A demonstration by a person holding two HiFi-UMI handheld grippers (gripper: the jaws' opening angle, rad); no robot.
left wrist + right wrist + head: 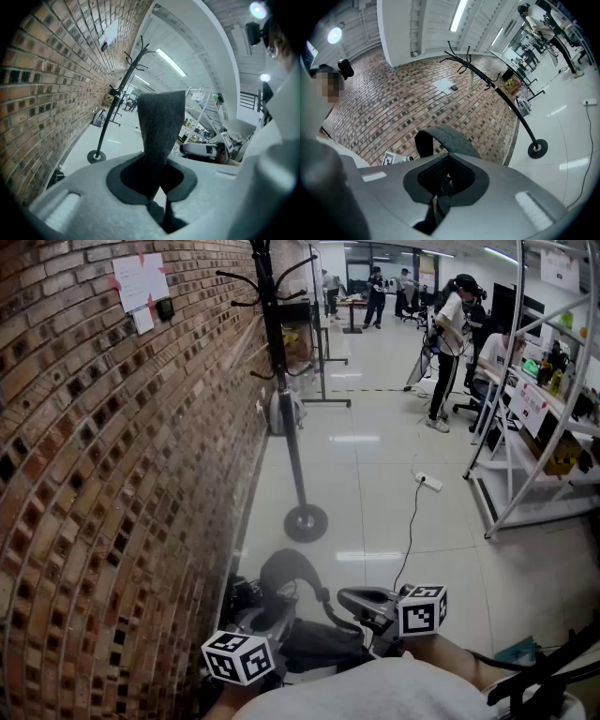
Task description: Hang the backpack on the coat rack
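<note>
The black coat rack (pixel 281 381) stands on the floor by the brick wall, its round base (pixel 306 522) ahead of me. The dark backpack (pixel 309 638) hangs low in front of me, its grey strap loop (pixel 291 568) arching up. My left gripper (pixel 264 620) is shut on a grey strap (pixel 161 126) that rises from its jaws. My right gripper (pixel 364 604) is shut on the curved strap (pixel 447 138). The rack also shows in the left gripper view as the coat rack (pixel 114 108) and in the right gripper view as the coat rack (pixel 506 103).
The brick wall (pixel 112 474) runs along the left. A power strip with its cable (pixel 428 482) lies on the tiled floor. A white shelf frame (pixel 525 427) stands at the right. People (pixel 448 343) stand at the back. A grey object (pixel 284 413) sits behind the rack.
</note>
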